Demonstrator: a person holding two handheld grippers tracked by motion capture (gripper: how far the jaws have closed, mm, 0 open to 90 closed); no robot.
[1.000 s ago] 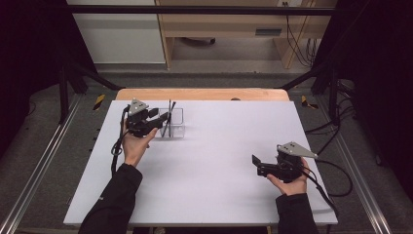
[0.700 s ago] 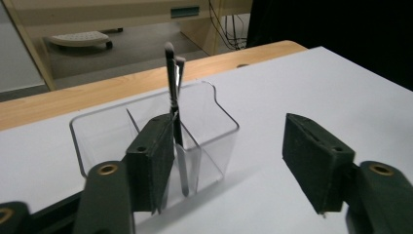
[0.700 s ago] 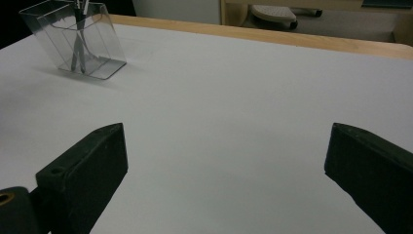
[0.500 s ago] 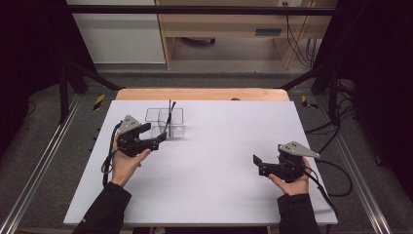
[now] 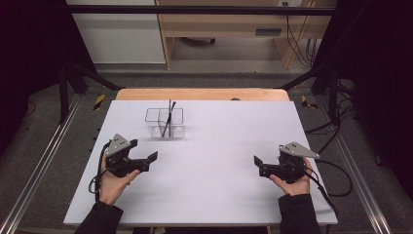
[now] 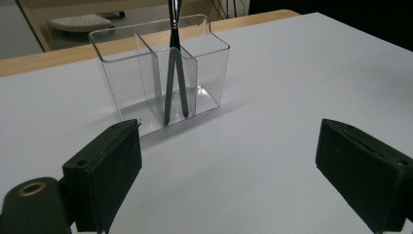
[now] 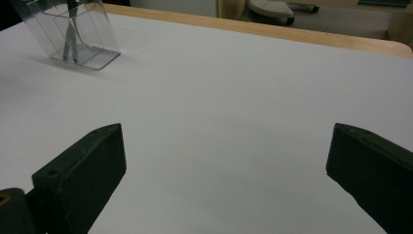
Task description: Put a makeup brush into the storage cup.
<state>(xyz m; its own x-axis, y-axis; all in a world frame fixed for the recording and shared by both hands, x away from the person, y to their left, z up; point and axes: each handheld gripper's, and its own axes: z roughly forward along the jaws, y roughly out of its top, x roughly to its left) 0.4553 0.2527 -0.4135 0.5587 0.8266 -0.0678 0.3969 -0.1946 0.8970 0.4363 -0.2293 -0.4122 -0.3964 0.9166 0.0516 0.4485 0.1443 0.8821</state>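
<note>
While both forearms in dark sleeves come in from the near edge of the tabletop [image 5: 214, 195], each hand grips its tool from below and behind, wrists low over the white surface. The left hand-held gripper [image 5: 151, 159] sits near the left edge, angled inward and toward the far side; its jaws have just been opening and now stand wide apart with nothing between them, only bare white surface showing in the gap in the left gripper view. The right hand-held gripper [image 5: 257, 164] lies level near the right edge, pointing toward the middle of the tabletop, its jaws likewise spread apart and empty. Each tool is matt black with blocky, flat-faced jaw pads, a grey three-cornered plate on top and a black cable looping back past the wrist.

Beyond the left hand-held gripper, apart from it, stands the clear plastic organizer [image 5: 164, 123], a small rectangular box with thin glossy walls and rounded corners, split by a partition into two compartments side by side. Two slim dark brushes [image 5: 168, 119] stand in it, their lower ends close to the partition, their handles crossing and rising above the rim; through the clear walls I cannot tell for sure which compartment holds them.

The tabletop is smooth, matt white, with a light wooden strip [image 5: 202, 94] along its far edge.
</note>
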